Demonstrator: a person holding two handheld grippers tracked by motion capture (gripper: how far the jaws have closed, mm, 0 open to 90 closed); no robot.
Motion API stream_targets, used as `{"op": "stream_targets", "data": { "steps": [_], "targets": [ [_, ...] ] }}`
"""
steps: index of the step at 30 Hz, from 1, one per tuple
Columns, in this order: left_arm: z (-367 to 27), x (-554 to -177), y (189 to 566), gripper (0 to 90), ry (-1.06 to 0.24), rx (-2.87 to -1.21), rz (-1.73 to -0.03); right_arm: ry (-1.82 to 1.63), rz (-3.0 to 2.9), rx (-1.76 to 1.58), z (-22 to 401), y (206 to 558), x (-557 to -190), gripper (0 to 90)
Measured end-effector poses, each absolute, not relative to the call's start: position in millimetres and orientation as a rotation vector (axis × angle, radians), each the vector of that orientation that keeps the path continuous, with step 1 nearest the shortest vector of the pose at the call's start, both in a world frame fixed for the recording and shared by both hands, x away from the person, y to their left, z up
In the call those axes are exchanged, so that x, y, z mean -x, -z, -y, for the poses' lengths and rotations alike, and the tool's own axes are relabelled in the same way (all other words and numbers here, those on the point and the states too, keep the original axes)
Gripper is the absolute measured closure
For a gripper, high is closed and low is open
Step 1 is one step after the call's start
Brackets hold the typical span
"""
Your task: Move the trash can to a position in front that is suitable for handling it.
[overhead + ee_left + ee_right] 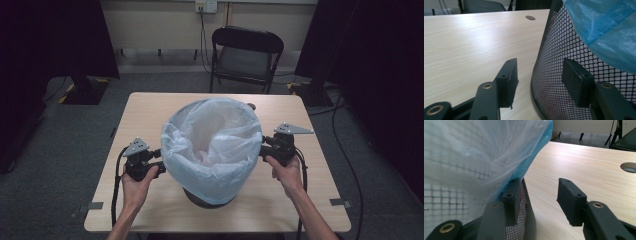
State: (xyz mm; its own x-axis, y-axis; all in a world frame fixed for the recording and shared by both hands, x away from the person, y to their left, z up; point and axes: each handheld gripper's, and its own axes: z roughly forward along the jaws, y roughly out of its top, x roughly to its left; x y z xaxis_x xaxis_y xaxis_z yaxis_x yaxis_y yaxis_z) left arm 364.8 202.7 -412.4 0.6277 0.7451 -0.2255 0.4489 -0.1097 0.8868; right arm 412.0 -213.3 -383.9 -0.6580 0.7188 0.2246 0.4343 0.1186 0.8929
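Note:
A black mesh waste basket (207, 201) stands mid-table, lined with a pale blue plastic bag (212, 142) that folds over its rim and hangs down the outside. My left gripper (161, 160) is at the basket's left side, low near the tabletop. Its own view shows my left gripper (540, 77) open, one jaw over bare wood, the other in front of the mesh wall (554, 50), below the bag's hem (606, 30). My right gripper (262, 147) is at the basket's right side. There my right gripper (539, 197) is open, its left jaw beside the bag's overhang (474, 152) and the mesh (526, 220).
The light wooden table (150, 110) has a round cable hole (251, 106) behind the basket. A black folding chair (247, 52) stands beyond the far edge. Dark curtains and stands flank the table. Bare wood lies left (474, 45) and right (586, 162) of the basket.

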Motion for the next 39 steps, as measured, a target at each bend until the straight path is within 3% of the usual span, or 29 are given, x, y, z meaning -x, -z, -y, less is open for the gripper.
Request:
{"op": "stream_targets", "data": {
  "steps": [2,6,10,15,26,39],
  "targets": [
    [-199,-363,412,45.1,-0.328,-1.753,-0.962,-1.556,-2.132,-1.142,218,384,-409,52.7],
    [-195,-366,407,33.5,-0.342,-1.796,-0.966,-1.528,-2.116,-1.172,227,383,-406,45.5],
    [-200,-366,401,30.2,-0.316,-1.757,-0.967,-1.538,-2.099,-1.203,232,381,-405,39.0],
    [-213,-362,394,31.9,-0.429,-1.755,-1.002,-1.560,-2.074,-1.196,241,369,-404,36.5],
    [-226,-355,379,30.9,-0.373,-1.753,-0.954,-1.641,-2.013,-1.168,258,349,-401,35.3],
    [-234,-332,334,32.5,-0.417,-1.703,-0.875,-1.722,-2.023,-1.037,258,307,-380,36.2]
  ]
}}
